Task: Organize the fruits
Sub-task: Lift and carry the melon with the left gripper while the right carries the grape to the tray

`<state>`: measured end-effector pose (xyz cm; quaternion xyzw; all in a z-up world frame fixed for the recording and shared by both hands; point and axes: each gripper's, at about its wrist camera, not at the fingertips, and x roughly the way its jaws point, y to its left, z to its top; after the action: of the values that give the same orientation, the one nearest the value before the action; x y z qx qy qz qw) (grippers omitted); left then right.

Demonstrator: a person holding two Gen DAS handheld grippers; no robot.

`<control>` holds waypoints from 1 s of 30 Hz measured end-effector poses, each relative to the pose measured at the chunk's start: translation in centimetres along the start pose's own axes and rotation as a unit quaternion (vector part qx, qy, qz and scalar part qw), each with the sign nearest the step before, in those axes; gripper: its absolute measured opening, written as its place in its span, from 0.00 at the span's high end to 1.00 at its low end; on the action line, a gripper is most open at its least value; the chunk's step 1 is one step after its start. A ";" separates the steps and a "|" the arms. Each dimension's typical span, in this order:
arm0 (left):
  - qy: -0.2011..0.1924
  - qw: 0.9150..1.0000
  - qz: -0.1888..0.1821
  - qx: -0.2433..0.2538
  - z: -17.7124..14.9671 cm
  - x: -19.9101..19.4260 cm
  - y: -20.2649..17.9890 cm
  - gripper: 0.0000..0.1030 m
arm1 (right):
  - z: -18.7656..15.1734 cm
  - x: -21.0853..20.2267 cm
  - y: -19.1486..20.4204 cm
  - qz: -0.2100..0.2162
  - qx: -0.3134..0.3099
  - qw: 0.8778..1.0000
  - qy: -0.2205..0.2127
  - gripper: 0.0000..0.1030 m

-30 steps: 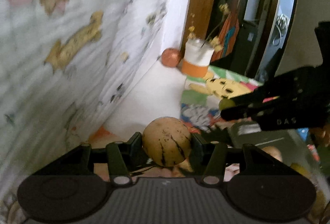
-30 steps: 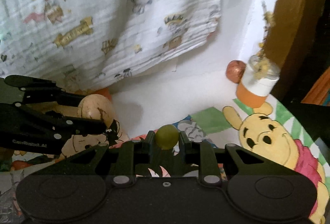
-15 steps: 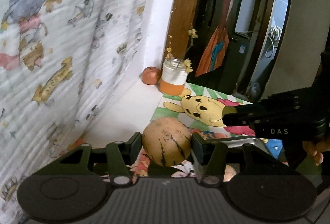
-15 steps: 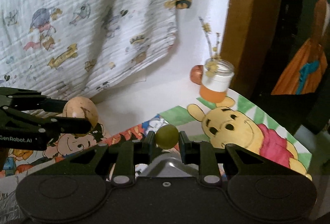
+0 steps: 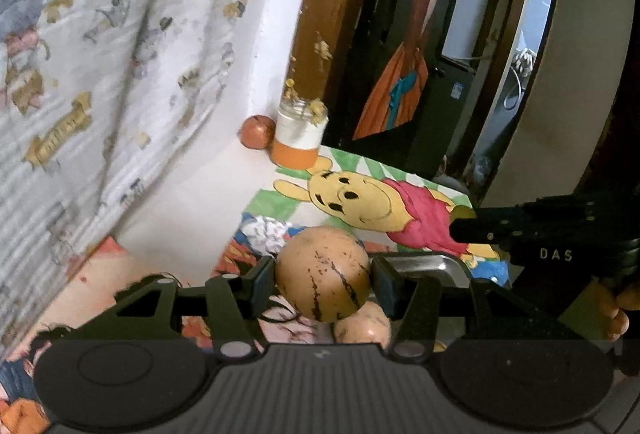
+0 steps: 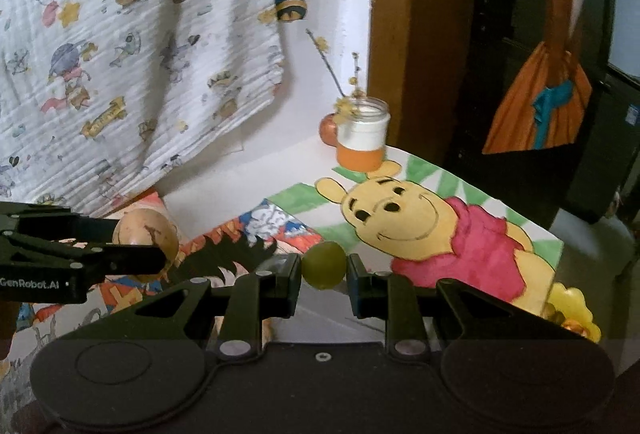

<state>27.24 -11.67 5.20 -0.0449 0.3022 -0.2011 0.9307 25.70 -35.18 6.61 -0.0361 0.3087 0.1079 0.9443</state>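
Observation:
My left gripper [image 5: 323, 284] is shut on a tan round fruit with dark streaks [image 5: 322, 273], held above the table; it also shows in the right wrist view [image 6: 146, 234]. My right gripper [image 6: 324, 266] is shut on a small green round fruit [image 6: 324, 265]. In the left wrist view the right gripper [image 5: 520, 234] reaches in from the right. A metal tray [image 5: 424, 262] lies below the left gripper, with another tan fruit [image 5: 362, 328] under the held one. A reddish fruit [image 5: 257, 131] sits by the wall.
A jar with orange base and dried flowers [image 6: 362, 142] stands at the back by the reddish fruit [image 6: 328, 128]. Cartoon mats with a yellow bear [image 6: 412, 218] cover the table. A printed cloth [image 6: 120, 54] hangs on the left wall. A yellow object [image 6: 572, 310] lies at the right.
Both grippers have risen and tilted, bringing more of the bear mat and doorway into view. Each keeps hold of its fruit. The tray and second tan fruit now show below the left gripper.

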 end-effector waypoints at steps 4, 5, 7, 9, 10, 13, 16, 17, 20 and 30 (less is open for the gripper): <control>0.007 1.000 -0.007 0.001 -1.0 0.0 -1.5 0.45 | -1.6 -0.9 -1.0 -0.004 0.013 1.000 -0.001 0.75; 0.008 1.000 -0.009 0.002 -1.2 0.0 -1.8 0.45 | -2.0 -1.1 -1.1 -0.006 0.016 1.000 0.000 0.75; 0.012 1.000 -0.013 0.003 -1.8 0.1 -2.6 0.45 | -3.0 -1.4 -1.4 -0.011 0.019 1.000 -0.001 0.75; 0.018 1.000 -0.019 -0.004 -2.4 0.4 -3.3 0.45 | -4.0 -1.7 -1.6 -0.015 0.021 1.000 -0.002 0.75; 0.021 1.000 -0.021 -0.009 -2.7 0.5 -3.6 0.45 | -4.4 -1.9 -1.6 -0.016 0.023 1.000 -0.003 0.75; 0.029 0.999 -0.026 -0.019 -3.9 0.7 -4.5 0.45 | -6.0 -2.4 -1.7 -0.019 0.024 1.000 -0.006 0.75; 0.036 0.999 -0.025 -0.030 -5.1 0.9 -5.1 0.45 | -7.4 -2.6 -1.7 -0.020 0.026 0.999 -0.003 0.75; 0.038 0.998 -0.024 -0.033 -5.5 0.9 -5.2 0.45 | -7.8 -2.6 -1.6 -0.020 0.026 0.999 -0.002 0.75; 0.045 0.998 -0.021 -0.039 -6.4 1.0 -5.4 0.45 | -9.1 -2.5 -1.5 -0.021 0.029 0.999 -0.002 0.75; 0.061 0.997 -0.019 -0.042 -7.8 1.7 -6.1 0.45 | -11.1 -1.9 -1.0 -0.021 0.035 0.999 0.005 0.75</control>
<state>21.88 -17.62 -0.88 -0.0770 0.3660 -0.2085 0.9037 17.98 -38.04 -1.23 -0.0104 0.3159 0.0770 0.9456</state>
